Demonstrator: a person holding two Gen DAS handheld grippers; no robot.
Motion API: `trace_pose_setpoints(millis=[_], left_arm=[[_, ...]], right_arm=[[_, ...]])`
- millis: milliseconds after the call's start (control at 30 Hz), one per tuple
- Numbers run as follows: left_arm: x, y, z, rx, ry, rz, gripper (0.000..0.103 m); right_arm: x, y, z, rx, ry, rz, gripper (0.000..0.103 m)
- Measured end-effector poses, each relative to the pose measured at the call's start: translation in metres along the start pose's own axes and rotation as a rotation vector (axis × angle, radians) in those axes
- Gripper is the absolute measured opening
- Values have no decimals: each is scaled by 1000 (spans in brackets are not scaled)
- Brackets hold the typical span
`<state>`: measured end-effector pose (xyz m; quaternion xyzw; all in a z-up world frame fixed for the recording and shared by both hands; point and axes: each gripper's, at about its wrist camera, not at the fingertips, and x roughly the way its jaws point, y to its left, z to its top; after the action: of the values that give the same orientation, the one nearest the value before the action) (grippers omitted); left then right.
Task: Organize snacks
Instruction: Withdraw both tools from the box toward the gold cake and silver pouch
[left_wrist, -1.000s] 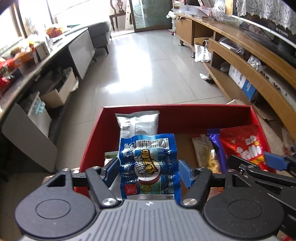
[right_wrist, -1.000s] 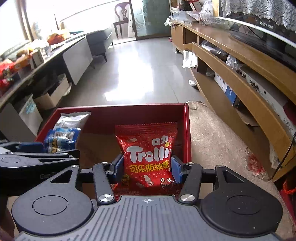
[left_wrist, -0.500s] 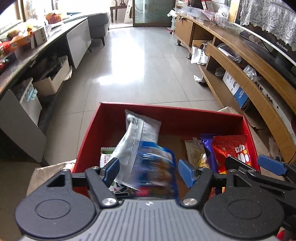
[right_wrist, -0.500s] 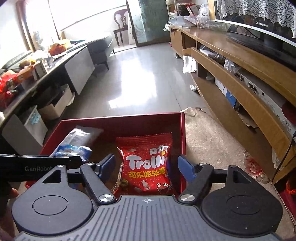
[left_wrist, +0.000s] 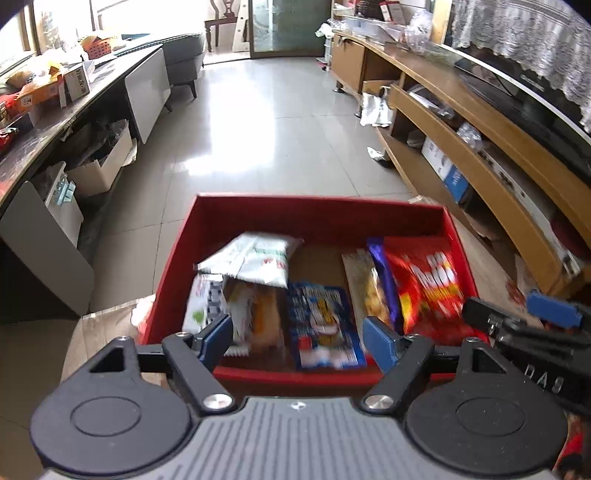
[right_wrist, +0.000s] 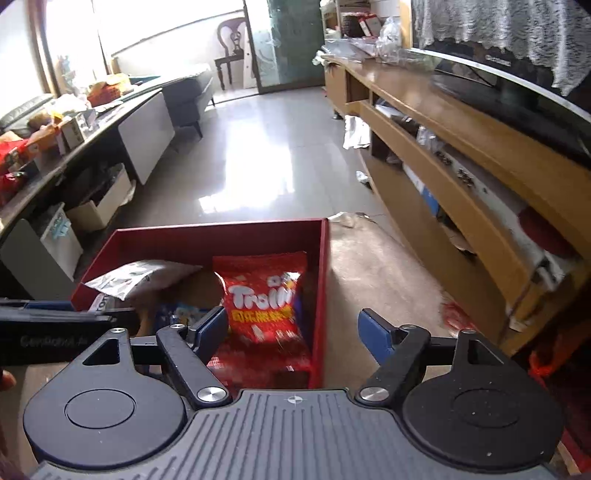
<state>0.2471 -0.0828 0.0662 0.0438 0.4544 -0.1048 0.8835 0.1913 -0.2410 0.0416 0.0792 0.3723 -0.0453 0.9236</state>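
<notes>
Both claws stand apart and hold nothing: the left gripper (left_wrist: 297, 330) and the right gripper (right_wrist: 293, 330) hover at the near edge of the red box (left_wrist: 317, 211). The blue packet (left_wrist: 323, 326) lies flat by that near wall, the red gummy bag (right_wrist: 264, 299) against the right wall. Best lift clear before fetching more.

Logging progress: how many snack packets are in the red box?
6 visible: silver-green back left, white-green and orange under it, blue centre, yellow and red Trolli right. Others may be hidden.

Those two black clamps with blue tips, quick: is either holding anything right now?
Left gripper: open, holding nothing.
Right gripper: open, holding nothing.
</notes>
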Motion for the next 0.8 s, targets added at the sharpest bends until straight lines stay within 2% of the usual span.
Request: trace_pose_setpoints(millis=[100,233,333,600,800], left_arm=[[-9,-5,-16,16,16,-15,75],[-19,-14,-42,52,52,-53,75],[-22,-25,-60,107,72,-50,75],[-14,-38,-82,121,146,-82,75],[-11,-31,-82,89,162,-99,75]], right_arm=[[-14,0,-6,-36,8,-26,87],[-24,-7,-26,-68,69,-72,87],[-23,-17,-37,-62,113,-88,87],[12,-32,-52,71,269,-70,87],[35,-17,-51,101,273,-86,87]])
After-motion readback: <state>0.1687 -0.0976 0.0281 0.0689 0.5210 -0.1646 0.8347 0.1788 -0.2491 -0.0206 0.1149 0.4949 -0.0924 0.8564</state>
